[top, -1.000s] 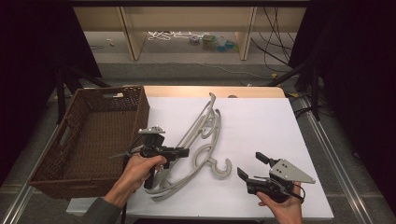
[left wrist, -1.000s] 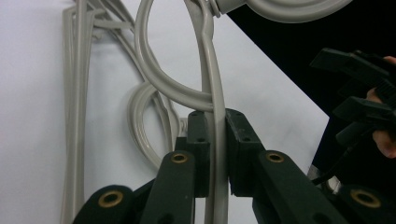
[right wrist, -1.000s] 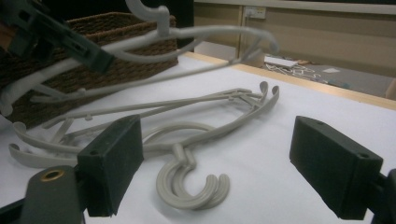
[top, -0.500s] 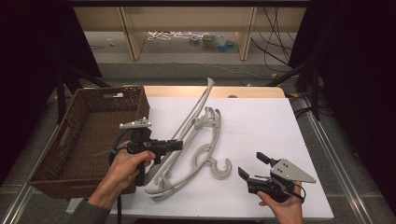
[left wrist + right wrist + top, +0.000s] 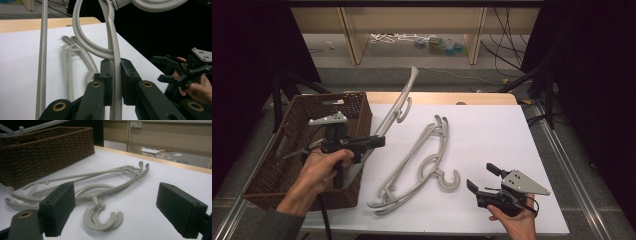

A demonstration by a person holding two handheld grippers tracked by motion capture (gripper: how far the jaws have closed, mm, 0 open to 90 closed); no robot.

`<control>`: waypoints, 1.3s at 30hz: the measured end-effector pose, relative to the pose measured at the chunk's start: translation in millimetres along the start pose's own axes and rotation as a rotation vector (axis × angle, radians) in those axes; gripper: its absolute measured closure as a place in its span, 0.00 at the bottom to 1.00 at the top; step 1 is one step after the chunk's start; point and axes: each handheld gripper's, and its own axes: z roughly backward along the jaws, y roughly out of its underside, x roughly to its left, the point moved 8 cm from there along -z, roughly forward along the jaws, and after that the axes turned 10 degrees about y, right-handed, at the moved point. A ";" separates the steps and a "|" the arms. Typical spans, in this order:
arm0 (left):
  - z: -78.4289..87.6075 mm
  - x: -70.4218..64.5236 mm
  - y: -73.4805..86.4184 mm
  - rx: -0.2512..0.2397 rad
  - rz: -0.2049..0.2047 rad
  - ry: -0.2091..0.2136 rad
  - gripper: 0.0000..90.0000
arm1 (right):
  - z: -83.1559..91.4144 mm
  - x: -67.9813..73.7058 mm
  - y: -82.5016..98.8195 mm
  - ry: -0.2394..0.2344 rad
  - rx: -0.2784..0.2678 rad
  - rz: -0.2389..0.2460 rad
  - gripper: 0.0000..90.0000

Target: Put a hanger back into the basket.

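Left tongs [image 5: 379, 141] pinching one grey hanger [image 5: 399, 102], now raised off the table beside the basket [image 5: 287, 150]; right tongs [image 5: 482, 177] spread, unmoved

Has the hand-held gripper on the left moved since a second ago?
Yes. The left hand-held gripper has lifted one hanger off the pile and swung left, to the basket edge.

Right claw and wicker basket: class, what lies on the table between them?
In the high view, grey hangers lie stacked on the white tabletop between the right claw and the wicker basket.
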 end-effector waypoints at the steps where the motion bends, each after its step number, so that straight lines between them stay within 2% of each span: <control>1: 3.0 2.0 -1.0 -0.004 0.000 -0.004 0.90 | -0.7 0.5 -1.0 -0.001 -0.010 -0.010 0.18; 3: 14.6 8.9 -3.5 -0.016 -0.004 -0.031 0.90 | -0.5 0.2 -1.0 0.004 -0.008 -0.004 0.18; 9: 29.4 16.9 -4.6 -0.026 -0.004 -0.057 0.90 | -0.4 1.2 -0.5 -0.001 0.001 -0.003 0.18; 11: 35.7 21.1 -4.8 -0.033 -0.002 -0.060 0.90 | -3.1 3.7 -1.0 -0.015 -0.019 -0.015 0.18; 13: 38.0 22.4 -4.3 -0.026 -0.003 -0.062 0.90 | -2.6 3.8 -0.9 -0.016 -0.012 -0.015 0.18; 14: 41.9 25.1 -3.7 -0.019 -0.017 -0.061 0.90 | -2.0 2.4 0.3 -0.004 0.002 0.001 0.18; 21: 56.3 35.2 0.1 0.010 -0.043 -0.073 0.90 | -3.4 3.3 0.7 -0.014 -0.001 -0.006 0.18; 27: 74.3 47.8 3.5 0.012 -0.049 -0.102 0.90 | -3.9 3.7 0.9 -0.018 -0.002 -0.011 0.18; 29: 81.2 53.7 4.9 0.019 -0.075 -0.121 0.90 | -3.3 3.0 0.8 -0.014 0.001 -0.012 0.18; 32: 90.3 61.4 7.8 0.024 -0.090 -0.126 0.90 | -3.8 3.4 0.8 -0.017 -0.002 -0.014 0.18; 33: 95.9 67.9 10.9 0.041 -0.091 -0.145 0.90 | -3.4 2.2 1.9 -0.005 0.013 -0.008 0.18; 34: 98.2 71.0 12.1 0.045 -0.091 -0.155 0.90 | -4.2 3.4 1.0 -0.017 0.000 -0.016 0.18; 35: 98.2 71.0 12.1 0.045 -0.091 -0.155 0.90 | -4.2 3.6 0.5 -0.017 -0.003 -0.018 0.18; 36: 102.4 76.5 15.1 0.048 -0.087 -0.161 0.90 | -4.6 3.8 0.3 -0.016 -0.007 -0.019 0.18; 39: 108.1 81.7 19.8 0.051 -0.078 -0.172 0.90 | -3.9 1.7 1.6 -0.004 0.010 -0.007 0.18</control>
